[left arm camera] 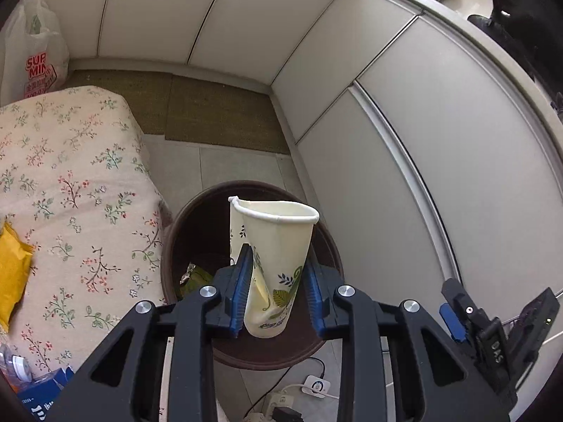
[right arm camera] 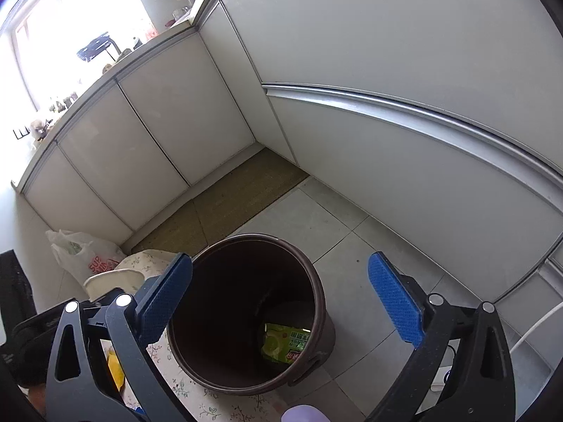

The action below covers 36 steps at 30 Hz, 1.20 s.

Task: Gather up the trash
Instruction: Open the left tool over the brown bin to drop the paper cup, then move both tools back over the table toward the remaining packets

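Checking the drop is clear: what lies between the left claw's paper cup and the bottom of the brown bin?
Nothing blocks it. In the left wrist view the crushed paper cup hangs over the open brown bin, with only a green wrapper on its floor.

Left gripper [left arm camera: 278,281] has its jaws squeezing a dented paper cup [left arm camera: 274,263] right over the brown trash bin [left arm camera: 197,218], green wrapper [left arm camera: 195,277] inside.

cabinets [right arm camera: 151,123]: white, cornered | floor [right arm camera: 352,281]: grey tile, mat [left arm camera: 218,112] | window [right arm camera: 70,17]: bright daylight

"SUP MIN" on plastic bag [left arm camera: 33,56], "DAS" on right claw [left arm camera: 492,337]
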{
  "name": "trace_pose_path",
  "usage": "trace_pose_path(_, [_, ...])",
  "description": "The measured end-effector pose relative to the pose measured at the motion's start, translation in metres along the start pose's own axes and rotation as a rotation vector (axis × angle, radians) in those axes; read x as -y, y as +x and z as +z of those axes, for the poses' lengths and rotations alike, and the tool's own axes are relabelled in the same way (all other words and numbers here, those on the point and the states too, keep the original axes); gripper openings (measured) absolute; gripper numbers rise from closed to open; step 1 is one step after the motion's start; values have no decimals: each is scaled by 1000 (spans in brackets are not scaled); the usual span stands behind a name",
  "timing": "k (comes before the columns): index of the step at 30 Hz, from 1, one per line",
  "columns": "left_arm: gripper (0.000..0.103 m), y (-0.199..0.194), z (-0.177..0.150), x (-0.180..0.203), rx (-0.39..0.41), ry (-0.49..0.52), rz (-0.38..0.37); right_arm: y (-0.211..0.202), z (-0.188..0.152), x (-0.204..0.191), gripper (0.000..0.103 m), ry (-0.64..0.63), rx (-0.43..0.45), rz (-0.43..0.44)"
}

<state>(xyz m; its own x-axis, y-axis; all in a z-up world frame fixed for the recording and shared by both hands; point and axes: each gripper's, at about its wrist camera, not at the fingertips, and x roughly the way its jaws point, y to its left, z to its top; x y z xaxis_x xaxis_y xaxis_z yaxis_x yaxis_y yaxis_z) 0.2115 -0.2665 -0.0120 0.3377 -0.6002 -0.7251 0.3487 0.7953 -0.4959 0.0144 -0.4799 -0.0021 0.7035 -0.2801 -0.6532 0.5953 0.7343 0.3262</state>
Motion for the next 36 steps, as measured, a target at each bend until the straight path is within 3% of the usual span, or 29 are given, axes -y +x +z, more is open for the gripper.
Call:
trace_pose_path(5, [36,19,-6,0,-41,10,26,5,6,2,96,7,-2,-1])
trace_pose_path(7, [55,20,-10,1,-42,20,47,5,6,3,96,18,0,0])
trace_pose_path(11, [68,13,-17,-3,-29,40,79,5,6,0,96,19,1,8])
trace_pose_path(16, [81,-8,-25,-7,19,75,182,3,1,-15,96,-40,-8,37])
trace_pose_path(23, [92,-65,-42,-26,184,116,378,3,-14,-54,96,-149,-45,100])
trace_pose_path(28, [96,-118,-53,-56,333,116,526,-1,-36,-105,96,-277,-61,179])
trace_pose_path(32, [96,-159,-60,-97,391,34,559,-2,-61,-156,96,-434,-68,216])
trace_pose_path(36, [96,-196,-66,-145,388,-67,551,-3,-94,-204,96,-579,-117,275])
